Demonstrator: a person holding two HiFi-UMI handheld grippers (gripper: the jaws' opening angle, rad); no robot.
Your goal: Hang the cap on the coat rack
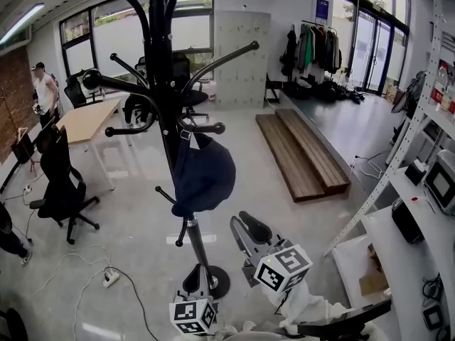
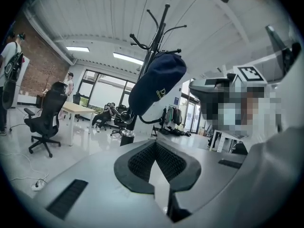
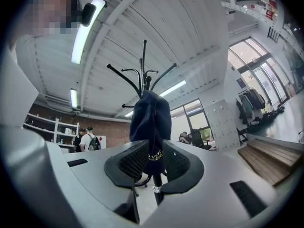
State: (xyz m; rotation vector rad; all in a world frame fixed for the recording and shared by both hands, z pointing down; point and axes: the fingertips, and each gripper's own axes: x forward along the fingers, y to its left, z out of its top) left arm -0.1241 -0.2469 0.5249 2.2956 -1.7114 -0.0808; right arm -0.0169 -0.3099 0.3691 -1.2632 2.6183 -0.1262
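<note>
A polished grey floor is spreading across a large, bright room with tall windows along the far and right walls. A pale wooden desk is standing at the left. A low wooden platform is lying on the floor at centre right, a full clothes rail is standing behind it, and white shelving is running along the right edge. A power strip with its cable is lying on the floor at lower left. One person is standing beyond the desk's far end.

One black coat rack is standing on the floor in the middle. One dark navy cap is hanging from a lower hook just right of its pole. At least three black office chairs are showing, the nearest at the desk's near end.

Two grippers are showing, each with one marker cube. The left hand-held gripper is hovering beside the rack's base with its jaws together and nothing between them. The right hand-held gripper is pointing up toward the cap from below, apart from it, its jaws standing apart and empty; its own view is showing the cap framed in the gap beyond them.
</note>
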